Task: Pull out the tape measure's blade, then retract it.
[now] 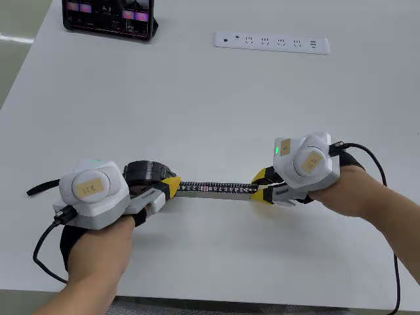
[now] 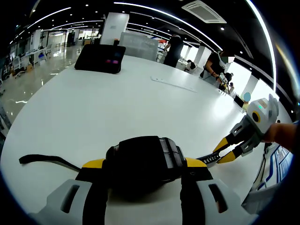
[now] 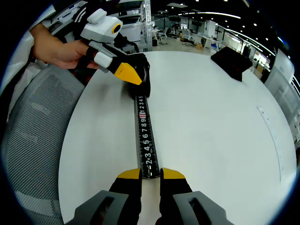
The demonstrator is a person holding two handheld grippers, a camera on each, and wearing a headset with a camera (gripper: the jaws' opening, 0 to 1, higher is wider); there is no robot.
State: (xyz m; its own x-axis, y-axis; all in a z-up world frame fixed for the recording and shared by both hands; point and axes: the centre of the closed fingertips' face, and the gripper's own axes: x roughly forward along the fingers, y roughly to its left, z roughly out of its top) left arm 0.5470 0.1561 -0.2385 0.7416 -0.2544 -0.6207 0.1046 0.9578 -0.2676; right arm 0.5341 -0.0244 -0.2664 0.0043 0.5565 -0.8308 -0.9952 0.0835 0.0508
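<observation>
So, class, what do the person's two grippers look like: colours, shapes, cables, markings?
The left gripper and right gripper each have a rounded white housing with a tan sticker, jaws tipped yellow, and a trailing black cable. Black straps wrap the wrists.

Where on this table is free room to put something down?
Bare: the wide middle of the white table, between the black tablet and white power strip at the far edge and the black numbered blade. Crowded: the near edge, where left tongs grip the black tape measure case and right tongs hold the blade's end.
</observation>
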